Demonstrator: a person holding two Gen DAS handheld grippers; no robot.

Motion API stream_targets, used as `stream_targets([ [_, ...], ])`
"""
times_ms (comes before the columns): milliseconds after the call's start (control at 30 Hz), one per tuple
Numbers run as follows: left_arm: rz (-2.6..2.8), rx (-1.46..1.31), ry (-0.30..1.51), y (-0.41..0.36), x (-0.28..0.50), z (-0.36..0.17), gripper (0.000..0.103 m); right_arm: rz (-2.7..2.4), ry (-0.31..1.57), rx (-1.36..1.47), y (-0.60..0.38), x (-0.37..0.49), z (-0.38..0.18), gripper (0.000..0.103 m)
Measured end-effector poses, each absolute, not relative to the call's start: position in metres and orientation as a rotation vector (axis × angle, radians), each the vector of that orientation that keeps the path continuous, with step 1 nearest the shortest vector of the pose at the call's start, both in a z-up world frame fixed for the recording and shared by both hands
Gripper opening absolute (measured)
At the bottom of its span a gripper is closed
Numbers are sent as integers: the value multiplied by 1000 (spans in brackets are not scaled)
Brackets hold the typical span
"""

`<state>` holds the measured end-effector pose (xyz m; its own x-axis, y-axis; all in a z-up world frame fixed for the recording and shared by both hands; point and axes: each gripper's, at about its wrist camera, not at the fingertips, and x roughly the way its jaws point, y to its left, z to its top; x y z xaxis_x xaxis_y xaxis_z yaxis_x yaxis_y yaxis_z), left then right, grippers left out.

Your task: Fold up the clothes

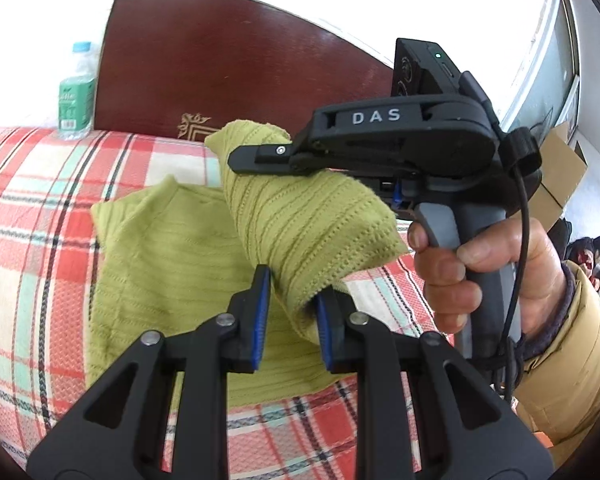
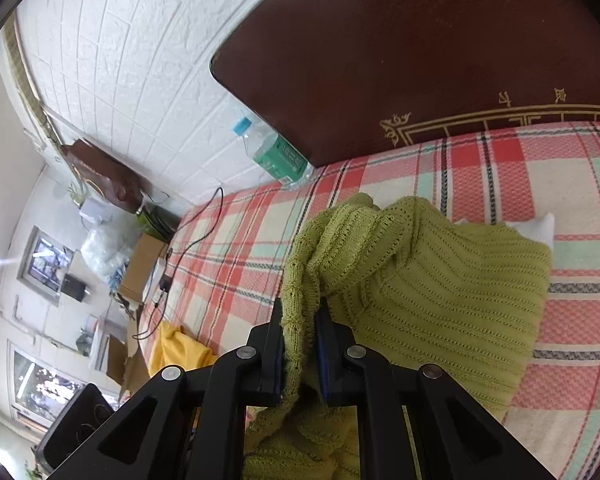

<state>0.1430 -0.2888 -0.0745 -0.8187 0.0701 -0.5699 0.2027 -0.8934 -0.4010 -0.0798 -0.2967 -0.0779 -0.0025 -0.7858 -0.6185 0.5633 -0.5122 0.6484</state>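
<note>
A light green knit sweater (image 1: 172, 264) lies on the red plaid bedsheet (image 1: 40, 220), one part lifted off it. In the left wrist view that raised fold runs from my right gripper (image 1: 244, 158) down to my left gripper (image 1: 294, 312), whose blue pads (image 1: 262, 316) press its lower edge. A hand (image 1: 480, 272) holds the right gripper's handle. In the right wrist view my right gripper (image 2: 300, 328) is shut on a bunched ribbed edge of the sweater (image 2: 440, 280), which drapes away to the right over the sheet (image 2: 500, 176).
A dark red headboard (image 1: 228, 60) stands behind the bed, with a water bottle (image 1: 75, 92) beside it. A black cable (image 2: 188, 248) and a yellow garment (image 2: 176, 352) lie near the bed's left edge. Cardboard boxes (image 2: 140, 264) and bags crowd the floor beyond.
</note>
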Motion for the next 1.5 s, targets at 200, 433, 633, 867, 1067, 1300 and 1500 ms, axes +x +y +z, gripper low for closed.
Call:
stream_targets([
  [200, -2817, 914, 760, -299, 154, -82, 24, -1710, -221, 1293, -317, -76, -93, 12],
  [433, -2777, 908, 840, -306, 168, -90, 24, -1730, -165, 1320, -334, -71, -104, 12],
  [633, -2750, 902, 895, -313, 174, -99, 24, -1742, -106, 1333, -348, -64, -112, 15],
  [867, -2721, 883, 951, -318, 183, -104, 24, -1752, -48, 1325, -360, -56, -116, 19],
  [1067, -2705, 871, 986, -319, 192, -107, 24, -1732, -44, 1313, -365, -50, -115, 20],
  [1300, -2695, 849, 1014, -319, 205, -108, 24, -1711, -37, 1251, -361, -37, -100, 20],
  [1500, -2675, 825, 1000, -319, 223, -103, 24, -1745, 44, 1133, -331, -22, -82, 20],
])
